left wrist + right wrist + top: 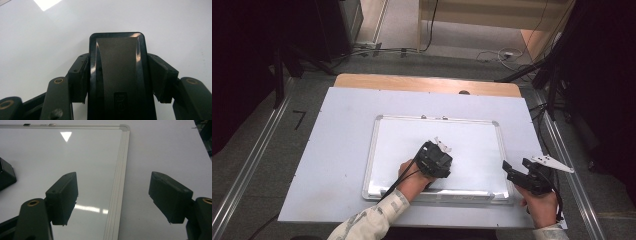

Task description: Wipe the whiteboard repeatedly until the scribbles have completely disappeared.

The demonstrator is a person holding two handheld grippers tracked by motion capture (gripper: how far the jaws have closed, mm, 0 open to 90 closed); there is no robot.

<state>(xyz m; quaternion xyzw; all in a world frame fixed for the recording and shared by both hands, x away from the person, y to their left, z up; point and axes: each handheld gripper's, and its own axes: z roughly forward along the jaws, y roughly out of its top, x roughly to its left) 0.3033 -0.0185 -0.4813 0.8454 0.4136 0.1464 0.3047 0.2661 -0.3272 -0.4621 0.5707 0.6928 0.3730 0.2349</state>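
A white whiteboard with a silver frame lies flat on the table. My left gripper points down over the board's middle. In the left gripper view the left gripper is shut on a black block eraser, its pads pressed on both sides, with the eraser's face against the white surface. My right gripper sits at the board's right edge. In the right gripper view the right gripper stands open with nothing between its jaws, straddling the frame.
The board rests on a pale sheet that covers a wooden table. Cables and dark stands lie on the floor beyond the table. A black corner shows at the left of the right gripper view.
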